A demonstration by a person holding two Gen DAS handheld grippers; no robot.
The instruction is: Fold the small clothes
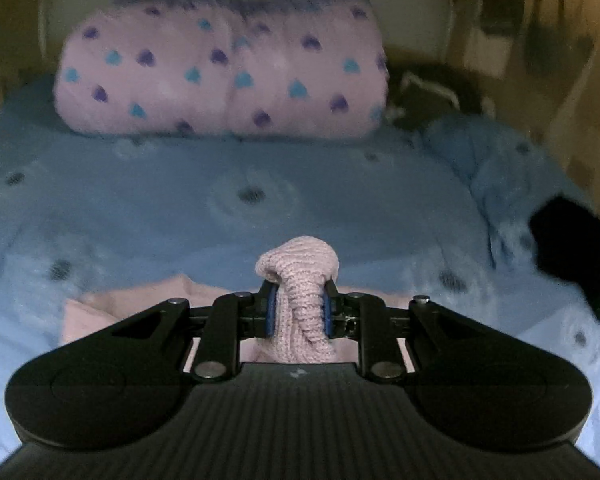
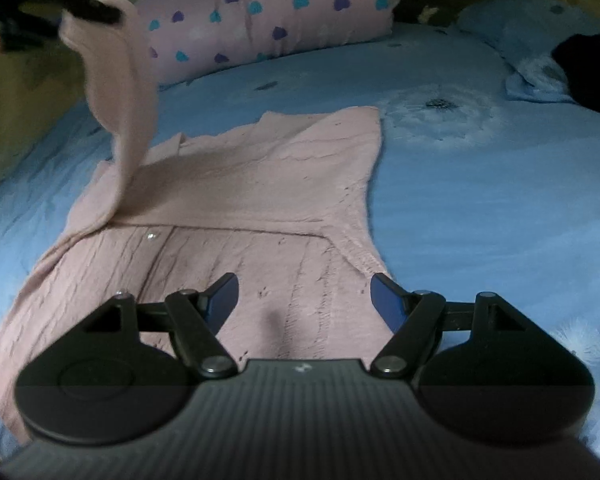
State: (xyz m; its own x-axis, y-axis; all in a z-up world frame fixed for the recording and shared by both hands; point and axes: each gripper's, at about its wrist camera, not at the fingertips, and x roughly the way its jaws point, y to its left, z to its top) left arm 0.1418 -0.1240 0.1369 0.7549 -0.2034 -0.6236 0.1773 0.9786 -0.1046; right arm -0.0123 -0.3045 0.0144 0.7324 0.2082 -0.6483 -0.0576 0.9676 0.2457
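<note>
A pale pink knitted sweater (image 2: 260,184) lies flat on the blue bedspread (image 2: 480,208). Its left sleeve (image 2: 116,100) is lifted off the bed and hangs from my left gripper (image 2: 96,12), seen blurred at the top left of the right wrist view. In the left wrist view my left gripper (image 1: 299,312) is shut on the bunched sleeve end (image 1: 300,276), with the sweater's body (image 1: 112,308) below it. My right gripper (image 2: 304,300) hovers open over the near part of the sweater, nothing between its blue fingers (image 2: 224,296).
A rolled pink blanket with purple and teal hearts (image 1: 220,76) lies across the head of the bed. A black garment (image 1: 572,256) sits on a blue pillow at the right. A dark item with white cord (image 1: 428,96) lies beside the blanket.
</note>
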